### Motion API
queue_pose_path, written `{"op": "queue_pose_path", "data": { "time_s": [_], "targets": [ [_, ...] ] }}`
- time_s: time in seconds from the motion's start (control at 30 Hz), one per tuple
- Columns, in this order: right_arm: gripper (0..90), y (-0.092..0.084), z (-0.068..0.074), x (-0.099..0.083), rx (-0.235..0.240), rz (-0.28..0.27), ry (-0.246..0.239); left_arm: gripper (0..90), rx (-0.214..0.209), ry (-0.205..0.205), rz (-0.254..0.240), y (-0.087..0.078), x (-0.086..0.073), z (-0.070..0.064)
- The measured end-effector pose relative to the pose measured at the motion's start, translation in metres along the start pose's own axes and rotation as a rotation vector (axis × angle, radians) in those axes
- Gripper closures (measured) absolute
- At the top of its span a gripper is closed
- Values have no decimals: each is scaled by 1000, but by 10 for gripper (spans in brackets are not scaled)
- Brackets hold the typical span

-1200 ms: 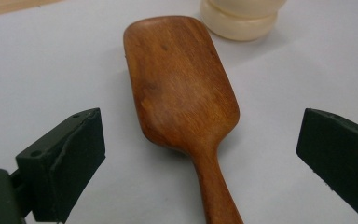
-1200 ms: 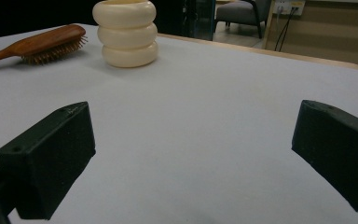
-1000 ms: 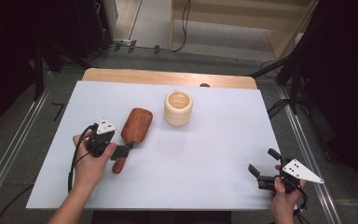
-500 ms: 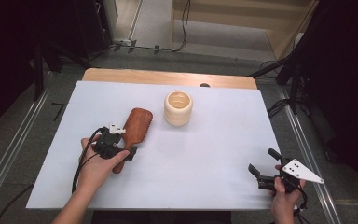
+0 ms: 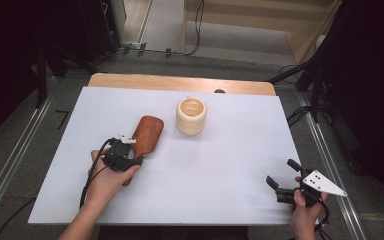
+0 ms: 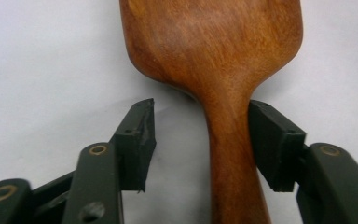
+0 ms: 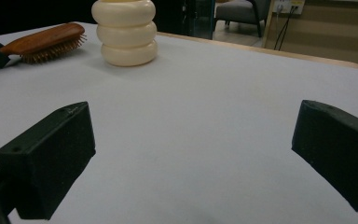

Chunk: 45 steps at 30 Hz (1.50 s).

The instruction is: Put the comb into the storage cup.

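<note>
A brown wooden hairbrush [image 5: 146, 132] lies bristles down on the white table, left of centre. My left gripper [image 5: 134, 156] sits low over its handle [image 6: 226, 154], which runs between the two jaws. The jaws have just been closing. In the left gripper view the right pad [image 6: 272, 140] rests against the handle, and a gap remains between the handle and the left pad [image 6: 137, 140]. My right gripper [image 5: 281, 172] stands open near the front right corner with nothing between its fingers. From there the hairbrush [image 7: 46, 39] shows at the far left.
A cream ribbed cup [image 5: 191, 116] stands upright just right of the brush head, also seen in the right gripper view as the cup [image 7: 126, 32]. The white sheet [image 5: 230, 160] covers the table, with a wooden edge [image 5: 180, 82] at the back. Dark stands and cables surround it.
My left hand has shifted right and down onto the brush handle, and its jaws have narrowed around it. The right hand has kept still.
</note>
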State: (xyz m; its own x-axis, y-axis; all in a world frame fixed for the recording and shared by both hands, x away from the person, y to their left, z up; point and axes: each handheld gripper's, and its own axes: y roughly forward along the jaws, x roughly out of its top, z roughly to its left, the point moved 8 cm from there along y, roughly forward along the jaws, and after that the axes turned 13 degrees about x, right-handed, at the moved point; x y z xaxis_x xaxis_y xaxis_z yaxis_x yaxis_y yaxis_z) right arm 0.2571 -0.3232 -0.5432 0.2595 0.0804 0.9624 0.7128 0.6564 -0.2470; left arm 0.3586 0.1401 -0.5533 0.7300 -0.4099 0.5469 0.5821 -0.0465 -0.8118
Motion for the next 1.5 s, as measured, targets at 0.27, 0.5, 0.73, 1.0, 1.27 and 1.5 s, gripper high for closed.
{"op": "queue_pose_path", "data": {
  "time_s": [0.27,0.5,0.73,1.0,1.27,1.5],
  "targets": [
    [0,0,0,0,0,1,-1,561,-2,0,1,-1,0,-1],
    [0,1,0,0,-3,3,0,677,-10,9,1,-1,1,-4],
    [0,1,0,0,-5,6,-5,720,-12,-14,-5,-1,0,-3],
    [0,1,0,-1,-12,12,-2,724,-26,-41,-89,-1,-5,-2],
    [0,2,0,-1,-20,21,-7,724,-46,-57,-155,-3,-8,0],
    [0,3,0,-1,-20,31,-18,725,-59,-119,-255,-15,-6,9]
  ]
}}
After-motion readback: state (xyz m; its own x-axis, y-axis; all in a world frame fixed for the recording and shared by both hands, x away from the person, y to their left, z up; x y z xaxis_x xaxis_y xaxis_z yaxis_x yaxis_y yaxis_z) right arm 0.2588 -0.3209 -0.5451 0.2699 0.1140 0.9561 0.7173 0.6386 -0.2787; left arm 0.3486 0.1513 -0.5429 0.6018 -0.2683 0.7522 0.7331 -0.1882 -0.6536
